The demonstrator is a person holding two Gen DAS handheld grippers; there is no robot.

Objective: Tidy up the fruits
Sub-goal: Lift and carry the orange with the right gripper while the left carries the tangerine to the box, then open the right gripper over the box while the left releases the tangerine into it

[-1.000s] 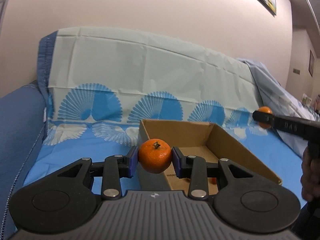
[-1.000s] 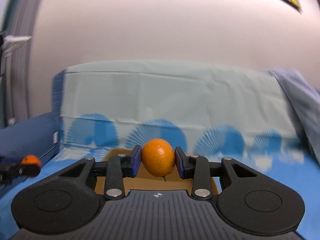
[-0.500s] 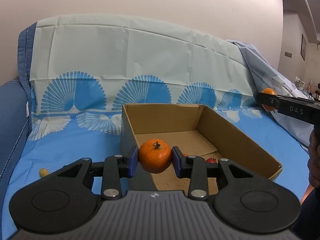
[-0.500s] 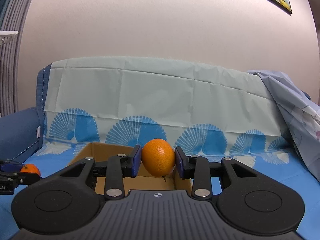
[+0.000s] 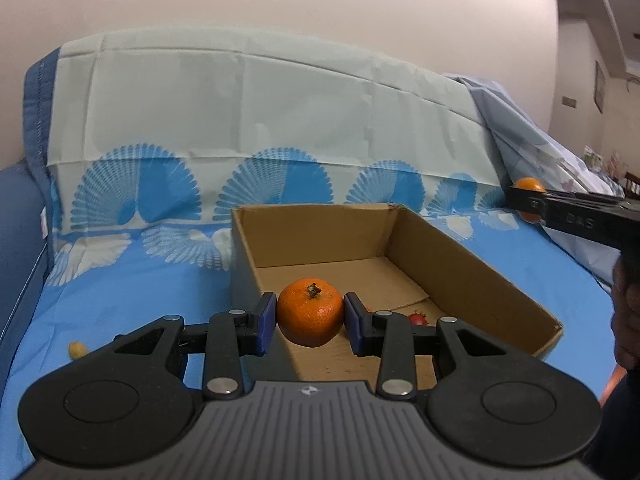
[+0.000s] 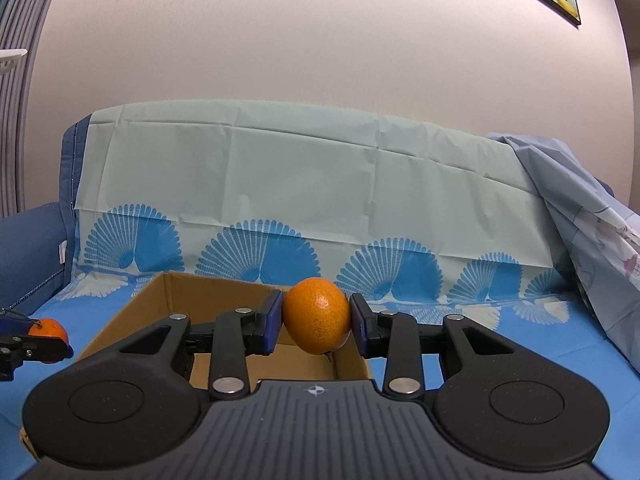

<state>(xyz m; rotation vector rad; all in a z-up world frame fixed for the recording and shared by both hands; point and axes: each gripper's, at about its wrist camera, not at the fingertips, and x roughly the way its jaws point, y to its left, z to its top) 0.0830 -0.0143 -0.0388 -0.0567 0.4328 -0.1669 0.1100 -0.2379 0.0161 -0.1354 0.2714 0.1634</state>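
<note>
My left gripper (image 5: 310, 322) is shut on a tangerine (image 5: 310, 312), stem up, held over the near end of an open cardboard box (image 5: 472, 276). A small red fruit (image 5: 417, 318) lies on the box floor behind the right finger. My right gripper (image 6: 316, 318) is shut on a second tangerine (image 6: 317, 314), above the box's (image 6: 132, 312) near right corner. In the left wrist view the right gripper (image 5: 532, 200) with its tangerine shows at the right edge, over the box's far right side. At the left edge of the right wrist view, the left gripper (image 6: 40, 340) shows with its fruit.
The box sits on a sofa seat under a blue fan-patterned sheet (image 5: 132, 280). A small yellow fruit (image 5: 76, 349) lies on the sheet at the left. A blue armrest (image 5: 16, 216) is at far left; crumpled cloth (image 6: 580, 220) drapes at right. A hand (image 5: 626, 320) holds the right gripper.
The left gripper has moved toward the box and tipped downward, so the box interior now fills its view. The right gripper has kept nearly still. Both still hold their tangerines.
</note>
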